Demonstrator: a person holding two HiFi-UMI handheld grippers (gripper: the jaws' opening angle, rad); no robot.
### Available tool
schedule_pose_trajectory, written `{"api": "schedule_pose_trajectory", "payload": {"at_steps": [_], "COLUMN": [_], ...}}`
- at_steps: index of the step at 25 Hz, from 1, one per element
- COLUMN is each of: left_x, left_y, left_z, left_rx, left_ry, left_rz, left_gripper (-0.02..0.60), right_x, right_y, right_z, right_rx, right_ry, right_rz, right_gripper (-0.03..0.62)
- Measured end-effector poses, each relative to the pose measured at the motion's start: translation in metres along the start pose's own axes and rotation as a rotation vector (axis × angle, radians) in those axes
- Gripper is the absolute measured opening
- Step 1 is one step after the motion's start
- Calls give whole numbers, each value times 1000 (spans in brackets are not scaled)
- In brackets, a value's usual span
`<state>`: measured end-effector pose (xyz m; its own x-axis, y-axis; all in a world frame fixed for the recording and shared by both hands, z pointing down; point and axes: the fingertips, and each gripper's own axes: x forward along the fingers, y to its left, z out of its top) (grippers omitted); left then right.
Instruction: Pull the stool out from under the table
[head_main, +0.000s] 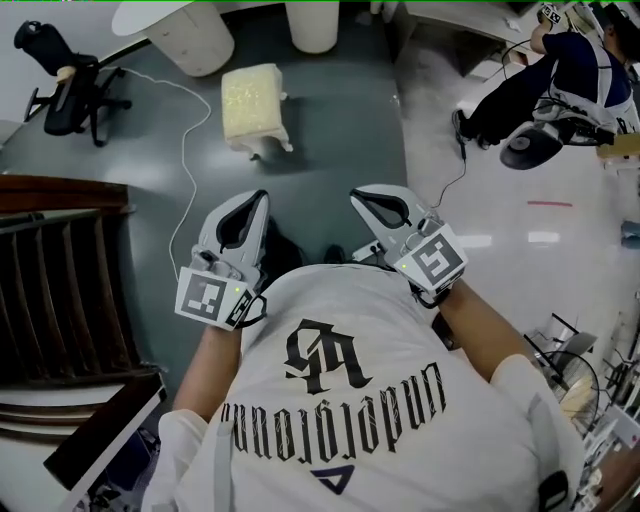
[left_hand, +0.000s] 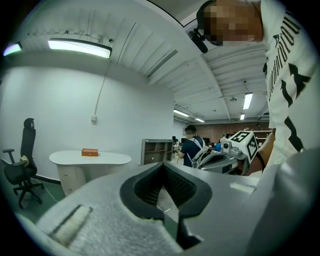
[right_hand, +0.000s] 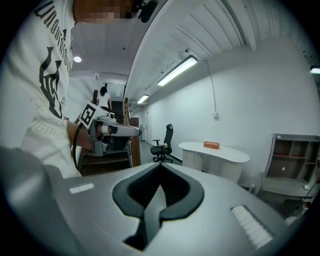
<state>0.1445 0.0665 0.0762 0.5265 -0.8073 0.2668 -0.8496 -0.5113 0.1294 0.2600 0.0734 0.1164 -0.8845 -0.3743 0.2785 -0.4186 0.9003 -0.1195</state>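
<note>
One white tabletop (head_main: 150, 14) lies well ahead of the jaws, off to their left. One cream stool (head_main: 252, 103) stands on the floor ahead, seemingly clear of its edge, cushion nearly square. It is more in line with the left gripper (head_main: 258, 200) than the right gripper (head_main: 360, 198). Both pairs of jaws are closed, holding nothing.

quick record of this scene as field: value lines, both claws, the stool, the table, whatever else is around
left claw: shut, empty, held out in front of the person
right claw: shut, empty, level with the left one
stool: cream, upright on the green floor ahead of both claws, touched by neither
table: white, beyond the stool; in the head view the stool is not under its top
orange box: on the table
office chair: black, left of the table
stairs: wooden, on the person's left
other person: far right
</note>
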Motion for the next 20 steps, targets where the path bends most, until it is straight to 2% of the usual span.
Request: {"api": "schedule_pose_trajectory", "payload": {"at_steps": [10,20], "left_x": [-31,-45], "left_y": [-9,-8], "left_z": [0,-8], "left_rx": [-9,-24], "left_ry": [-17,-21], "left_rz": [62,78], "left_gripper": [8,8], "right_x": [-6,7], "right_y": [31,45], "right_z": [10,11], "right_rx": [-4,1], "right_ry": [-25,-27], "right_rz": [46,70], "right_gripper": [2,2]}}
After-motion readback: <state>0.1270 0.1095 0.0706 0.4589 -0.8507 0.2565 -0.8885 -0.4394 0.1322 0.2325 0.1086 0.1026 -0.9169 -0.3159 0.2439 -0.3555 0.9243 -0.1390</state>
